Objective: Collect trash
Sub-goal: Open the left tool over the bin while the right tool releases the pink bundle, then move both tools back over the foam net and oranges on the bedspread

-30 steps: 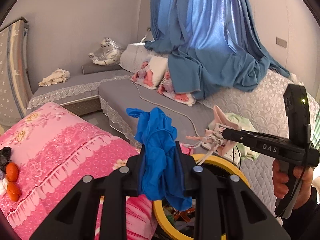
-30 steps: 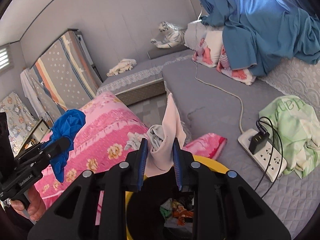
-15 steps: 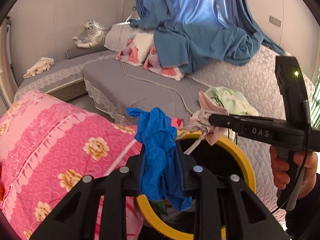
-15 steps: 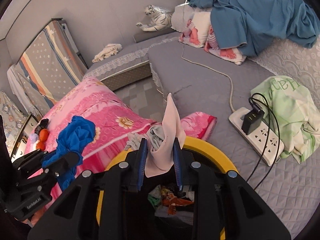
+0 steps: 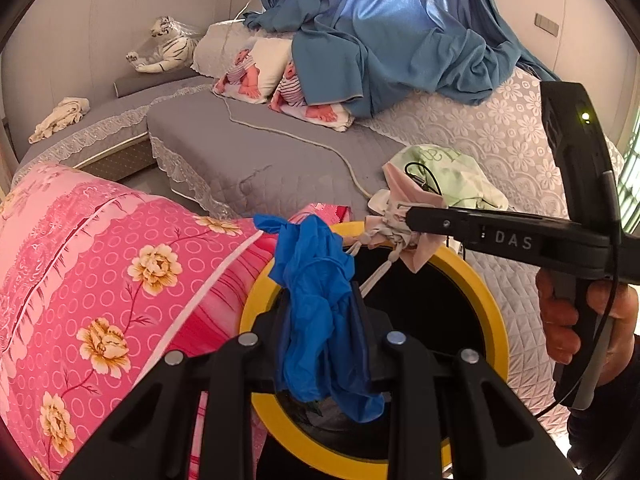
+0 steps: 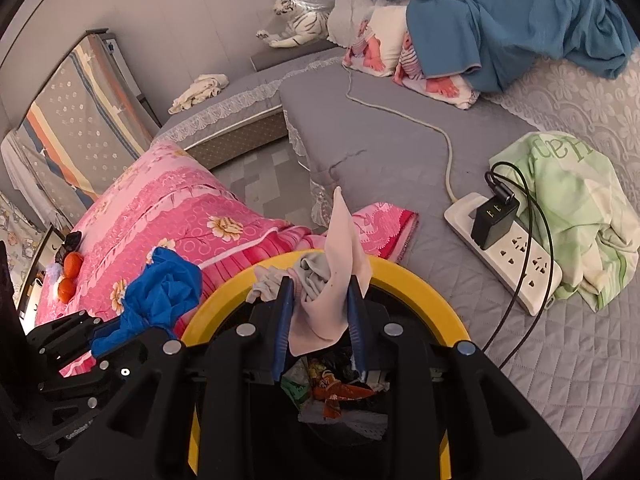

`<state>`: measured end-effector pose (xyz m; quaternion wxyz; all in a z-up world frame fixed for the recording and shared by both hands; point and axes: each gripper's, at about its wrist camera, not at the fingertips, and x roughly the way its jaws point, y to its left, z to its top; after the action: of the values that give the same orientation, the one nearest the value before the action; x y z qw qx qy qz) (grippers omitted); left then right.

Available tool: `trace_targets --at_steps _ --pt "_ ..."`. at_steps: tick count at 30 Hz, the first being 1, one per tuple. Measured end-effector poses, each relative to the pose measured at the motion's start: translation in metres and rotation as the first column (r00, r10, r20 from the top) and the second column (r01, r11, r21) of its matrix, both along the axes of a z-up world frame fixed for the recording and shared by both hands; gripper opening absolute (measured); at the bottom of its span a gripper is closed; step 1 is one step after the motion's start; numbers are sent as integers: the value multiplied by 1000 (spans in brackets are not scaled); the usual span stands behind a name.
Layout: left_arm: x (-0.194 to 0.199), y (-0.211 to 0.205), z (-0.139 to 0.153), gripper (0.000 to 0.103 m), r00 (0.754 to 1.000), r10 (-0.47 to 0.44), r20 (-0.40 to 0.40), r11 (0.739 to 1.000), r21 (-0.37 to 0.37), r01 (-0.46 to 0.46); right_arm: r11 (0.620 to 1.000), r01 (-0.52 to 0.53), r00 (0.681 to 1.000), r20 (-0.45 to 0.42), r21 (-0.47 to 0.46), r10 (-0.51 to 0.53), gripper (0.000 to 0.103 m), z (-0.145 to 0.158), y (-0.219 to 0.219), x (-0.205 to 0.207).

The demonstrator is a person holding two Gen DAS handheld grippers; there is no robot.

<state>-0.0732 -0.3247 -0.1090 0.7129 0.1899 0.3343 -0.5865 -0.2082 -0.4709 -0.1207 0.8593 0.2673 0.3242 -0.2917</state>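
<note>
Fingers of the left gripper [image 5: 324,320] pinch a blue glove [image 5: 316,300]; the right gripper [image 6: 318,312] clamps a pink rag [image 6: 340,264], both above the yellow-rimmed bin [image 6: 416,288].

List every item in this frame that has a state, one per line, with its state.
left gripper: shut on blue glove, over the bin.
right gripper: shut on pinkish cloth wad, over the bin.
yellow-rimmed trash bin: open, wrappers and scraps inside.
power strip: black charger plugged in.
green cloth: crumpled on the bed.
blue curtain: draped onto the bed.
</note>
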Motion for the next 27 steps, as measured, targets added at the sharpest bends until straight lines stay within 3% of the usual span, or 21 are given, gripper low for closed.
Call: trace_targets --at_steps 4,8,12,16,27 --pt "-1 0 0 25 1000 -7 -8 1000 -1 7 1000 6 1000 -6 10 -6 26 -3 -2 -1" --pt "-1 0 1 28 1000 -2 -9 1000 -2 2 1000 9 1000 -12 15 -9 35 -4 -4 -1" --pt "0 5 5 49 1000 14 4 1000 -18 -14 1000 19 1000 -14 19 -19 42 -4 -6 -2" --pt "4 11 12 62 999 32 15 999 -39 -31 999 34 999 -12 28 -34 47 -3 -9 -4" --pt "21 29 29 63 995 94 35 993 -78 -92 1000 4 1000 14 -5 -4 49 15 -2 4"
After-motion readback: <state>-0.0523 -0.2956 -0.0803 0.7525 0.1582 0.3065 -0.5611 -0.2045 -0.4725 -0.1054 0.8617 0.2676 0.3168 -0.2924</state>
